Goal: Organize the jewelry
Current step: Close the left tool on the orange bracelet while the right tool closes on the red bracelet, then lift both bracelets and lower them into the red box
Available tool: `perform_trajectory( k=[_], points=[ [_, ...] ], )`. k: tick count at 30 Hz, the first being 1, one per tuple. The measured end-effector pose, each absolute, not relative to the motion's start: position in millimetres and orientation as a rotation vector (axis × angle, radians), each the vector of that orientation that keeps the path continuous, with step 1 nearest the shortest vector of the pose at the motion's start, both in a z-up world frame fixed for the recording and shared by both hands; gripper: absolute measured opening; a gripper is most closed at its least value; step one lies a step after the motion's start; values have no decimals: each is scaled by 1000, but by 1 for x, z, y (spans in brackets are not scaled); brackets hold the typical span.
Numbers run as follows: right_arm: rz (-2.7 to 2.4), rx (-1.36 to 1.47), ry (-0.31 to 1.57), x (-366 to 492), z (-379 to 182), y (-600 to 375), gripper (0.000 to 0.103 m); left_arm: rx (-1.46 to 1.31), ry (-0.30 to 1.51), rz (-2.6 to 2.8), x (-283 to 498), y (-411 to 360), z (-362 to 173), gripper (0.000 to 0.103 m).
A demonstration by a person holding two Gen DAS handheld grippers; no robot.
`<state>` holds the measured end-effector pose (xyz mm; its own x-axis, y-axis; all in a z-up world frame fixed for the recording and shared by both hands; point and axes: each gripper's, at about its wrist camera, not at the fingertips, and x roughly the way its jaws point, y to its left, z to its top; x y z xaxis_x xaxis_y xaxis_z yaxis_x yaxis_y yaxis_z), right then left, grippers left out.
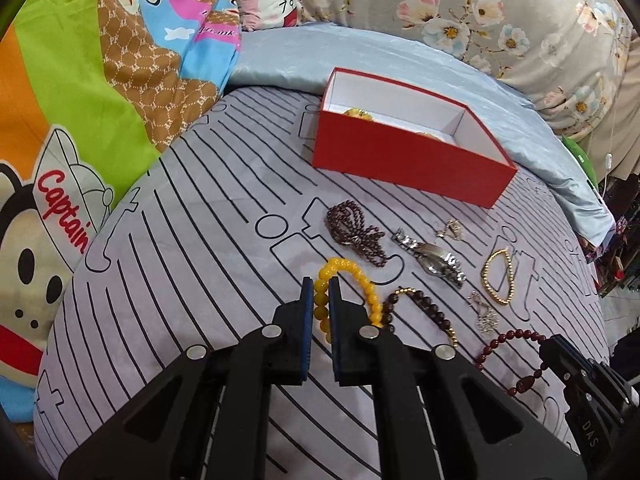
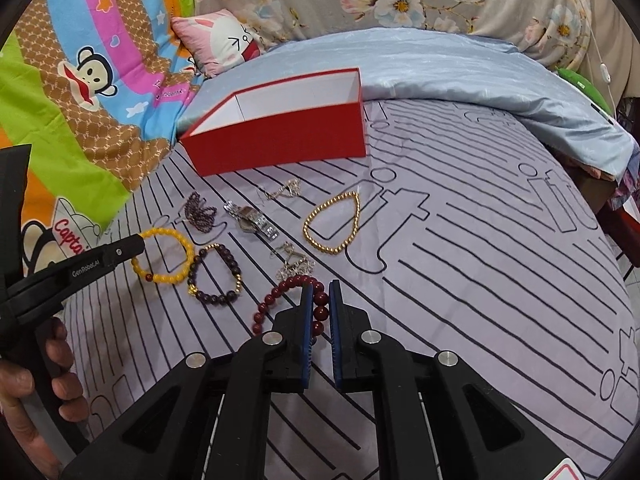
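Left wrist view: the left hand-held gripper [image 1: 321, 286], low centre of the frame, pinches the near arc of the yellow bead bracelet [image 1: 366, 286] lying on the bed [image 1: 200, 184]. The red box [image 1: 404, 164] sits upper centre. Lift straight up so the loop clears the dark bead bracelet [image 1: 424, 306] touching it.

Right wrist view: the right hand-held gripper [image 2: 320, 286], low centre, straddles the red bead bracelet [image 2: 280, 290] with jaws nearly pressed together on the beads. Carry each to the box at upper left, releasing low.
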<state>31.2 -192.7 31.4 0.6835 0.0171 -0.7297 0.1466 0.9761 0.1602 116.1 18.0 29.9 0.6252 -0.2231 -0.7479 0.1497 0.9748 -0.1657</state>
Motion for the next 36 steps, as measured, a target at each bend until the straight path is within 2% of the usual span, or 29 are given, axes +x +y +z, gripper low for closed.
perform_trajectory(
  k=[21,36],
  points=[
    [-37,196,725,47,87,-194,8,-35,795,-268,121,-2,91,7],
    [-11,158,645,143,141,-209,8,-4,735,-292,195,-33,128,7]
  ],
)
